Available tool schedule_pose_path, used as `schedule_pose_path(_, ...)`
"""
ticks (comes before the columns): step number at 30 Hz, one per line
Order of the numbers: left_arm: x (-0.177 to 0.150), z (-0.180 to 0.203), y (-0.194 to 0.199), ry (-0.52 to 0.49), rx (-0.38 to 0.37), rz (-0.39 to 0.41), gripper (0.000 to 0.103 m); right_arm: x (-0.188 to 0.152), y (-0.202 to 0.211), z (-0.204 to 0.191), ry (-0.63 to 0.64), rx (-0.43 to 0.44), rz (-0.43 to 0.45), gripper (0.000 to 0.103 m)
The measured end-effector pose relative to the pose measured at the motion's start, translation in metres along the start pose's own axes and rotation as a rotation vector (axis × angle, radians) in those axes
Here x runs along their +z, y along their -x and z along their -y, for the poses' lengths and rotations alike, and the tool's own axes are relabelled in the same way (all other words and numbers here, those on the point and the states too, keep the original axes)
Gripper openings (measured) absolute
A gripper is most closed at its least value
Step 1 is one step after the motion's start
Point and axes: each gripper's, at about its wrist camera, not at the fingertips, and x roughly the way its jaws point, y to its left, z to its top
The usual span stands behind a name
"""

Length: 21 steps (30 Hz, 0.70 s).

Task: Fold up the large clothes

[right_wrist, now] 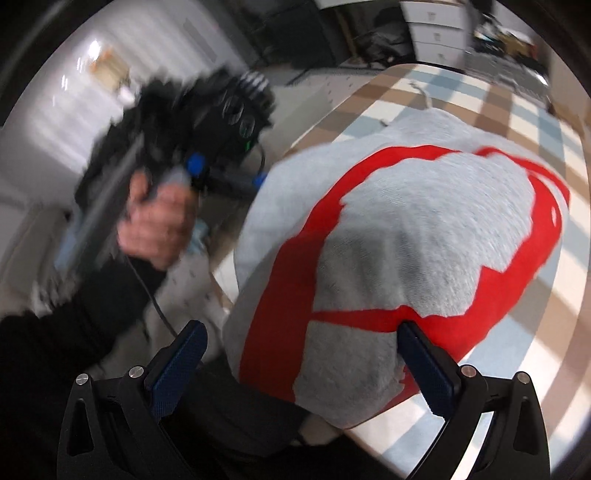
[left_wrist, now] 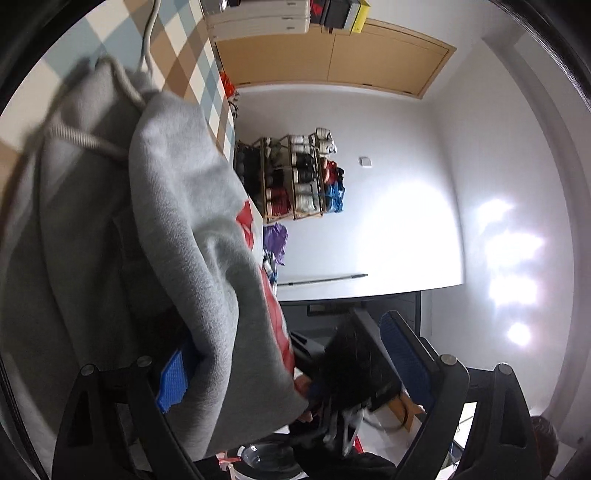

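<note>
A grey hoodie (left_wrist: 177,229) with a red print and a pale drawstring (left_wrist: 77,138) is bunched up on the checked tablecloth (left_wrist: 184,55). In the left wrist view it drapes over one blue-padded finger (left_wrist: 173,384) of my left gripper (left_wrist: 291,369), which stands wide open; the other finger (left_wrist: 406,354) is bare. In the right wrist view the hoodie (right_wrist: 406,229) bulges between the wide-apart fingers of my right gripper (right_wrist: 303,365); one pad (right_wrist: 428,369) touches the cloth and the other (right_wrist: 177,362) stands free. A hand (right_wrist: 159,221) holds the left gripper's black body (right_wrist: 207,122), blurred.
The checked tablecloth (right_wrist: 480,92) runs to the table edge near the hoodie. A wooden shoe rack (left_wrist: 299,177), a purple cloth (left_wrist: 275,236) and wooden cupboard doors (left_wrist: 332,55) lie beyond. White drawers (right_wrist: 436,26) stand behind the table. A dark sleeve (right_wrist: 55,350) fills the lower left.
</note>
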Motion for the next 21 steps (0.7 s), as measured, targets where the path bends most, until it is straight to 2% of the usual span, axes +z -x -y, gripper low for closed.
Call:
schedule_pose_path(2, 0.006, 0.004, -0.001, -0.013, 0.01, 0.007, 0.09, 0.009, -0.011, -0.01, 0.064, -0.043, -0.067, 0.103)
schedule_pose_path(5, 0.01, 0.007, 0.003, -0.026, 0.017, 0.018, 0.09, 0.023, -0.026, -0.019, 0.125, -0.06, -0.154, 0.103)
schedule_pose_path(9, 0.012, 0.01, 0.012, -0.048, 0.029, 0.03, 0.09, 0.037, -0.039, -0.021, 0.189, -0.021, -0.279, 0.103)
schedule_pose_path(13, -0.006, -0.013, 0.007, -0.034, 0.097, 0.014, 0.09, 0.036, -0.042, -0.014, 0.231, 0.029, -0.374, 0.103)
schedule_pose_path(18, -0.033, -0.03, -0.025, -0.017, 0.106, -0.07, 0.09, 0.015, -0.028, 0.008, 0.215, 0.079, -0.385, 0.103)
schedule_pose_path(21, -0.044, -0.029, -0.045, -0.026, 0.1, -0.108, 0.09, -0.003, -0.018, 0.028, 0.158, 0.115, -0.343, 0.103)
